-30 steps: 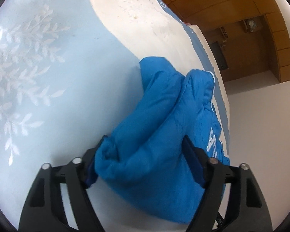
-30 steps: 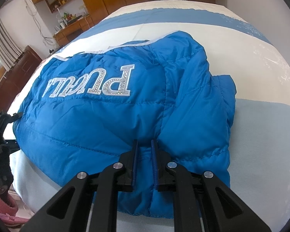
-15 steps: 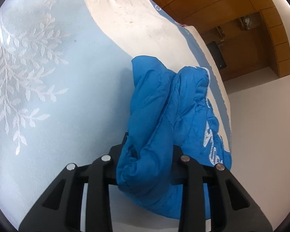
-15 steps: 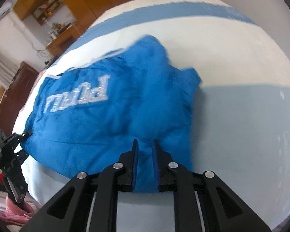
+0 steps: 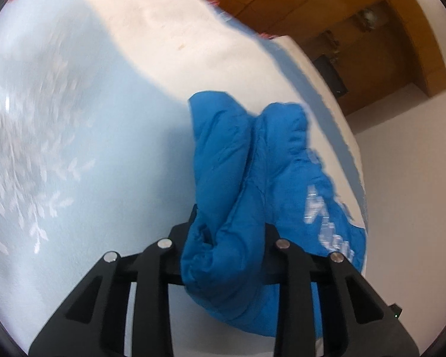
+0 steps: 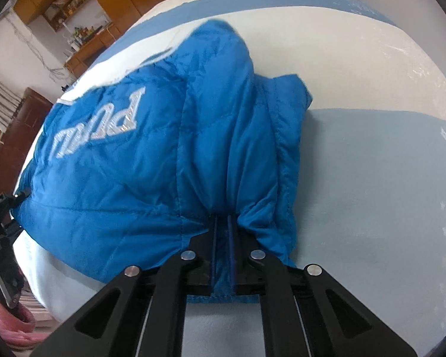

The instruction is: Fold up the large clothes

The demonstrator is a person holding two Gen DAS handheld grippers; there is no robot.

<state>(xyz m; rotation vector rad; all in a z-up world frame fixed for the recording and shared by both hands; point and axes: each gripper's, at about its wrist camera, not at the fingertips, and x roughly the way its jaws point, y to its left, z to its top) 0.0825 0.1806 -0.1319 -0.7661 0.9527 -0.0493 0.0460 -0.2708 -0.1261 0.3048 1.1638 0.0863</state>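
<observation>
A bright blue padded jacket (image 5: 238, 148) with silver lettering lies bunched on the bed. In the left wrist view my left gripper (image 5: 229, 232) has a thick fold of it between its jaws, which are closing and squeezing the fabric. In the right wrist view the jacket (image 6: 133, 178) rises in a hump, and my right gripper (image 6: 222, 223) is shut on a gathered edge of it, with fabric puckering around the pads. At that view's left edge the left gripper (image 6: 0, 223) shows at the jacket's other end.
The bed cover (image 5: 89, 119) is pale blue with white leaf print and a cream band; it spreads to the right of the jacket (image 6: 371, 178). Wooden cabinets (image 5: 356, 15) stand beyond the bed. A pink item (image 6: 12, 321) lies low at the left bedside.
The left jaws have narrowed onto the jacket fold and lifted it slightly. The right gripper has drawn its held edge sideways, so the flat jacket now humps up.
</observation>
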